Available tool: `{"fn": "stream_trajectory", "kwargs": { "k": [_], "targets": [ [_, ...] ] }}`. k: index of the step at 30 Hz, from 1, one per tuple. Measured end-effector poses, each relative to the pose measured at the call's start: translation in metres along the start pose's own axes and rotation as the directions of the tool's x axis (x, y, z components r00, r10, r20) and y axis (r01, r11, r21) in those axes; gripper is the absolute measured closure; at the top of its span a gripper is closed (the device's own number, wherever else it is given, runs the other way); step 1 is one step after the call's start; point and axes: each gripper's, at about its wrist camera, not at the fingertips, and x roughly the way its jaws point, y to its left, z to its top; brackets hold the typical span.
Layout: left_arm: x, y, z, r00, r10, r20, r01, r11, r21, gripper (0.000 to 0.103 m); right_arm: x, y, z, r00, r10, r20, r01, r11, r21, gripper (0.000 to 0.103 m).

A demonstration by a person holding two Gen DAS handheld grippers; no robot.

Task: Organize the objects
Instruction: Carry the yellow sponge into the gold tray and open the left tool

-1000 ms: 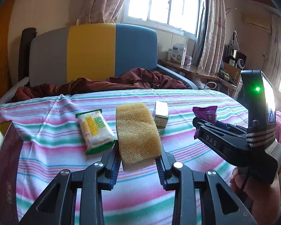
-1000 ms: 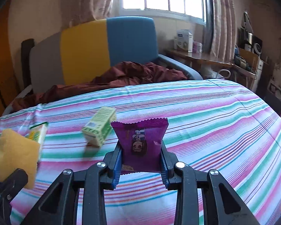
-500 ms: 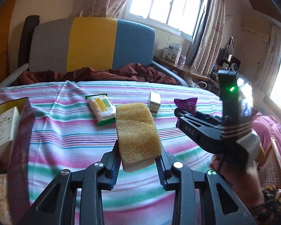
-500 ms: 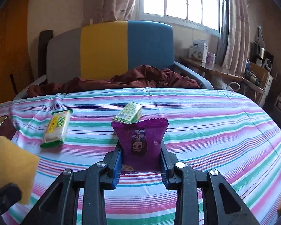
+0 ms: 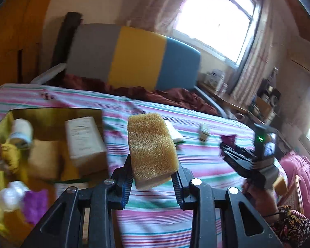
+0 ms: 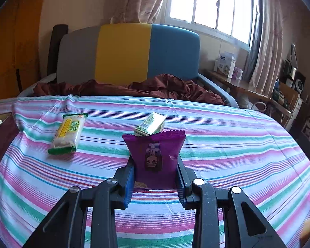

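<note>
the left tool (image 5: 153, 177) is clamped on a yellow sponge (image 5: 152, 146), which stands up from between its jaws and leans a little toward 11 o'clock; at 9 o'clock of the sponge, in the left wrist view, sits an open box (image 5: 2, 124) with a gold-coloured inside, blurred; in it lie a white carton (image 5: 84, 142), a pale bottle (image 5: 21, 131), a purple wrapper (image 5: 34, 206) and other things too smeared to name; at 3 o'clock of the sponge the right tool (image 5: 225, 146) appears, held by a hand (image 5: 258, 196) with a flowered sleeve (image 5: 291, 225); the right tool (image 6: 155, 177) is closed on a purple snack packet (image 6: 154, 155), upright between its jaws; both tools hang above a bed with a striped sheet (image 6: 217, 144); on the sheet, just past the packet at 12 o'clock, lies a small green-and-white carton (image 6: 152, 124), tilted; at 10 o'clock of the packet, well apart, lies a yellow-and-green biscuit pack (image 6: 68, 133), flat; beyond the sheet a rumpled maroon blanket (image 6: 134, 86) lies against a headboard (image 6: 126, 51) of grey, yellow and blue panels; a window (image 6: 210, 4) with curtains is at 1 o'clock.
</note>
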Motion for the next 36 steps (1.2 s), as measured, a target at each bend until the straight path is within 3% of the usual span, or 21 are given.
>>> {"fn": "stream_trajectory", "kwargs": {
  "k": [4, 10, 14, 23, 26, 30, 33, 36],
  "targets": [
    [-0.008, 0.041, 0.003, 0.997, 0.077, 0.001, -0.076, 0.996, -0.053, 0.069, 0.0, 0.003, -0.001, 1.0, -0.003, -0.005, 0.003, 1.0, -0.011, 0.068],
    [-0.017, 0.114, 0.004, 0.985, 0.168, -0.043, -0.173, 0.966, -0.192, 0.069, 0.003, 0.002, -0.001, 1.0, -0.014, -0.023, 0.014, 1.0, -0.004, 0.068],
    [-0.043, 0.143, 0.002, 0.985, 0.167, -0.03, -0.17, 0.969, -0.181, 0.069, 0.003, 0.004, -0.001, 1.0, -0.021, -0.021, 0.021, 1.0, -0.015, 0.068],
    [-0.078, 0.173, -0.012, 0.993, 0.053, -0.104, -0.066, 0.99, -0.125, 0.069, 0.004, 0.011, -0.003, 0.999, -0.031, -0.031, 0.03, 0.998, -0.047, 0.068],
    [-0.082, 0.18, -0.022, 0.989, 0.052, -0.135, -0.072, 0.987, -0.146, 0.069, 0.004, 0.012, -0.003, 0.999, -0.036, -0.03, 0.034, 0.998, -0.053, 0.068],
    [-0.088, 0.198, -0.031, 0.98, 0.131, -0.15, -0.159, 0.969, -0.191, 0.069, 0.003, 0.014, -0.003, 0.999, -0.04, -0.031, 0.038, 0.997, -0.062, 0.068],
    [-0.084, 0.211, -0.035, 0.97, 0.151, -0.19, -0.195, 0.951, -0.239, 0.068, 0.003, 0.016, -0.003, 0.999, -0.044, -0.032, 0.041, 0.997, -0.07, 0.068],
    [-0.079, 0.208, -0.039, 0.967, 0.133, -0.216, -0.184, 0.954, -0.236, 0.058, 0.002, 0.018, -0.003, 0.998, -0.048, -0.03, 0.045, 0.996, -0.077, 0.068]
  ]
}}
